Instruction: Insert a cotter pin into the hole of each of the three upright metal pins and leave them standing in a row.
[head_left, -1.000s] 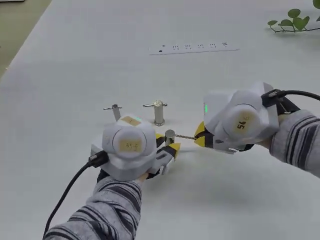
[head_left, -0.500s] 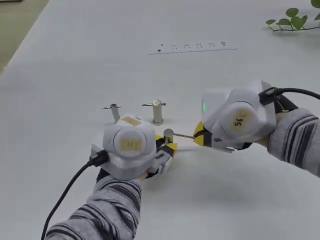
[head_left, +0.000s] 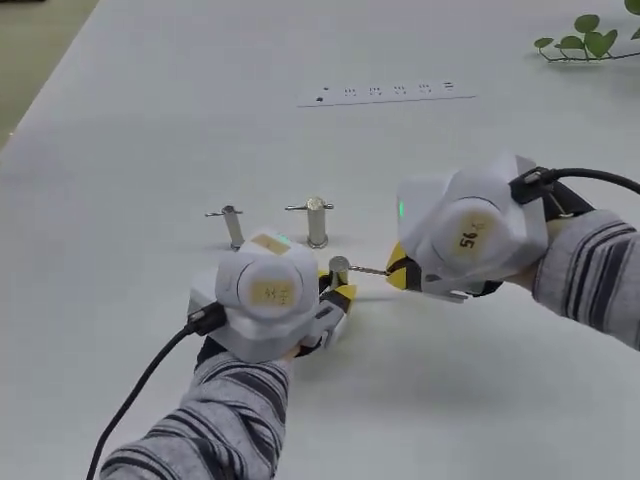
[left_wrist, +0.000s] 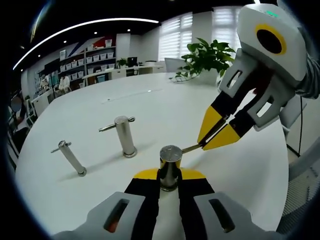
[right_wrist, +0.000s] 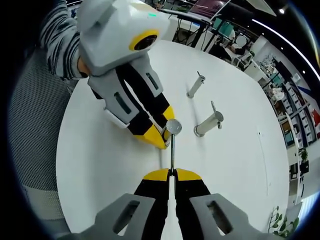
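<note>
Slightly closer together than a second ago: my left gripper (left_wrist: 170, 176) clamps its jaws on the third metal pin (left_wrist: 170, 159), upright on the surface (head_left: 450, 400); my right gripper (right_wrist: 171, 174) pinches the cotter pin (right_wrist: 172, 150) in closed jaws, tip at the pin's head. Risk: a skewed push misses the hole and bends it.

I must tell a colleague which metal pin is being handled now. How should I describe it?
On the white workbench stand three upright pins. The metal pin meant is nearest the person, gripped by the left tool. The leftmost pin and the middle pin stand free with cotters through them; this one's cotter pin is held by the right tool.
</note>
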